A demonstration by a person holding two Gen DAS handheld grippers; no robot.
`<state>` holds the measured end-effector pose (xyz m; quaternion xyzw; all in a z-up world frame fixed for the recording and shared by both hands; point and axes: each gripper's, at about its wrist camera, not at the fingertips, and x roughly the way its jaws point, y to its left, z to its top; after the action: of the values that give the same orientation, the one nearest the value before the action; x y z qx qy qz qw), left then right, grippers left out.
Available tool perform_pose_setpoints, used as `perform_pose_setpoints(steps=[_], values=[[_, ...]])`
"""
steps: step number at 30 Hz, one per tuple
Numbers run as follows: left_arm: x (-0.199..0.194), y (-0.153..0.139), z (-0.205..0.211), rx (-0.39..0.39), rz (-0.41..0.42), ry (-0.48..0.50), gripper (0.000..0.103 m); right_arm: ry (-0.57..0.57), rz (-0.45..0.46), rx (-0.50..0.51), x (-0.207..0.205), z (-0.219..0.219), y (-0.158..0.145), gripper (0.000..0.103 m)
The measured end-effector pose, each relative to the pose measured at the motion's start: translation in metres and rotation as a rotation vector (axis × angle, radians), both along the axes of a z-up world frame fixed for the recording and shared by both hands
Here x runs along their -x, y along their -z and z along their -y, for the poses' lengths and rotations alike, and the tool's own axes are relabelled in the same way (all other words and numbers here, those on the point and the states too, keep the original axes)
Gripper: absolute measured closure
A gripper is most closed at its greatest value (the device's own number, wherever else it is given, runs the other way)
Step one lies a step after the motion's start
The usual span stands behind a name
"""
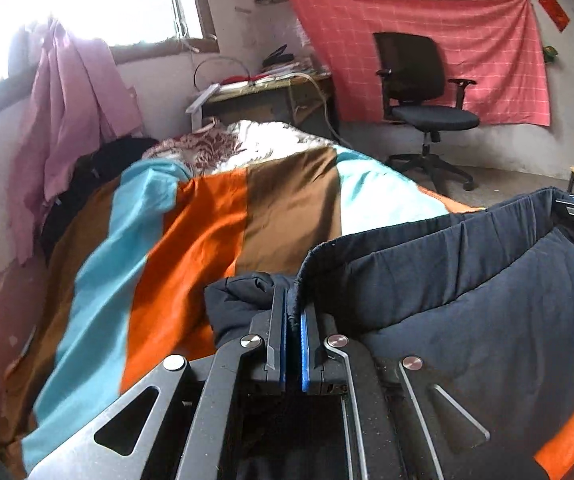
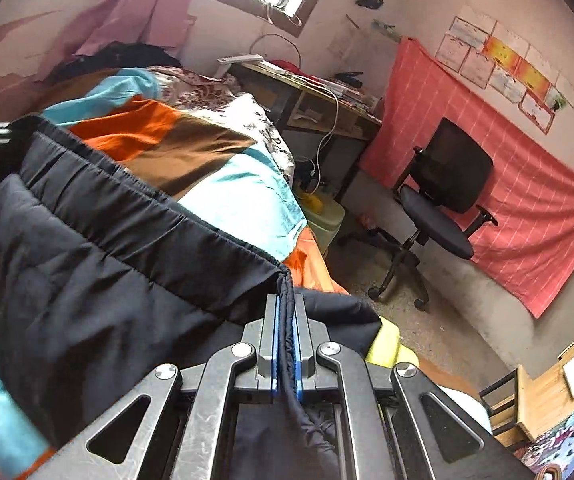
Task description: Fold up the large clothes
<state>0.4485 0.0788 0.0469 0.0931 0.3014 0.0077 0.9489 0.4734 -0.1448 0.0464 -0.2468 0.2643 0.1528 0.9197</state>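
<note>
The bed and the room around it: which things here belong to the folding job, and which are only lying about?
Belong to the job:
- dark navy padded garment
- left gripper, shut on its hem
- right gripper, shut on its hem
- striped orange, brown and turquoise bedspread underneath

Lying about:
- black office chair
- pink curtain
- red checked wall cloth
- cluttered wooden desk

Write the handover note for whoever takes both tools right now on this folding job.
Left tool: shut on one end of the elastic waistband edge of the dark padded garment.
Right tool: shut on the other end of the same edge.
Garment: held up between the two tools over the near end of the bed, waistband stretched across, the rest hanging below out of view.
Bed: striped cover is bare in the middle; crumpled bedding sits at the far end.
Done: garment picked up by its edge.
Left: no finished fold visible. Probably lay it flat on the cover, then fold.
</note>
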Motion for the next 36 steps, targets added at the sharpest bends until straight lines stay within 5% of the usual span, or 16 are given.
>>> perform_pose_setpoints(steps=[7, 16, 22, 26, 30, 36], values=[[-0.027, 0.028, 0.000, 0.035, -0.016, -0.012, 0.099, 0.059, 0.001, 0.007, -0.044, -0.010, 0.042, 0.098], [-0.041, 0.039, -0.002, 0.063, -0.046, -0.016, 0.098, 0.074, 0.036, 0.042, -0.052, -0.014, 0.070, 0.096], [-0.033, 0.024, -0.015, 0.209, -0.014, -0.001, 0.084, 0.068, 0.050, -0.009, -0.046, -0.006, 0.063, 0.090], [-0.007, 0.007, -0.014, 0.264, 0.072, 0.038, 0.040, 0.063, 0.059, -0.086, -0.034, 0.006, 0.050, 0.072], [0.022, -0.003, -0.006, 0.273, 0.142, 0.081, 0.034, 0.044, 0.116, -0.157, -0.008, 0.017, 0.035, 0.034], [0.067, 0.011, 0.010, 0.274, 0.140, 0.156, 0.033, 0.040, 0.116, -0.280, 0.033, 0.033, 0.028, 0.019]])
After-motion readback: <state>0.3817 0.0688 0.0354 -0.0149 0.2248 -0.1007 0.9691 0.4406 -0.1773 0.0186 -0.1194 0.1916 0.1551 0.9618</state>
